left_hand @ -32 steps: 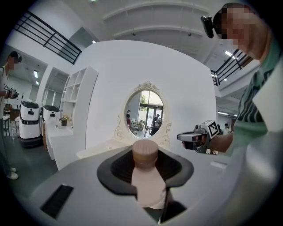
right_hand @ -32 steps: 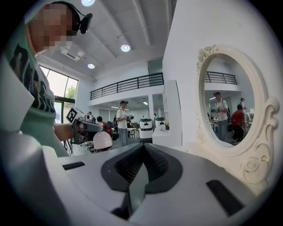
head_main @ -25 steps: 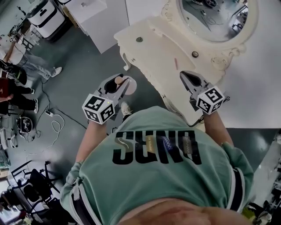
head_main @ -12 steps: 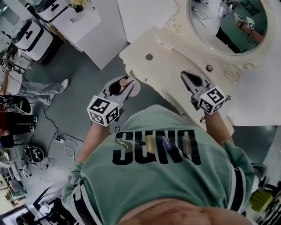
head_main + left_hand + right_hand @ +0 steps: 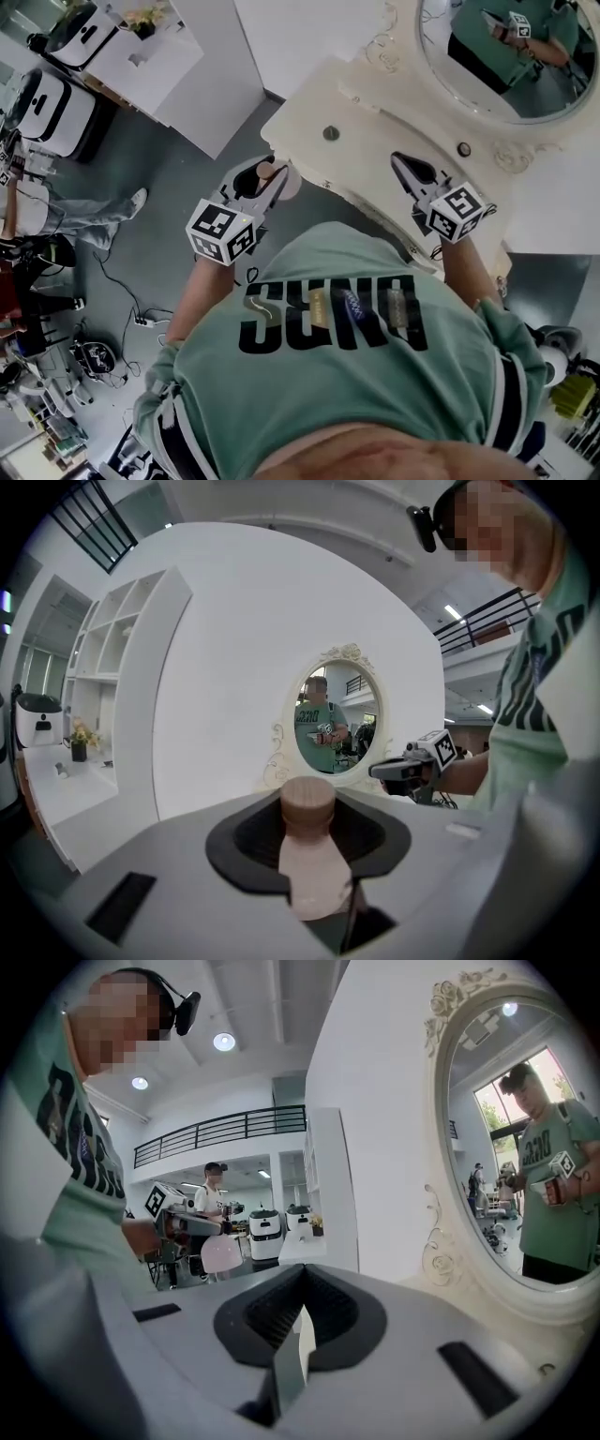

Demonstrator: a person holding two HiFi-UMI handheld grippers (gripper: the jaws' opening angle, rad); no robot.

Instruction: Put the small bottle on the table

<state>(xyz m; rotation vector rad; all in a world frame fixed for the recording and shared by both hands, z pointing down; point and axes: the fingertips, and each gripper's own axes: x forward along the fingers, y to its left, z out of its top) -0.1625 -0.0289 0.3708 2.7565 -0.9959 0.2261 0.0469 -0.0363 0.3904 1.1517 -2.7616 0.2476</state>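
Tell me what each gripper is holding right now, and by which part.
Left gripper: the small pale pink bottle with a tan cap, jaws closed on its neck just below the cap. Right gripper: nothing, jaws shut.

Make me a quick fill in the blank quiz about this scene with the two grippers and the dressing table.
The left gripper is shut on a small pink ____. The right gripper has its jaws together and holds ____. Behind the cream table stands an oval ____.
Missing words: bottle; nothing; mirror.
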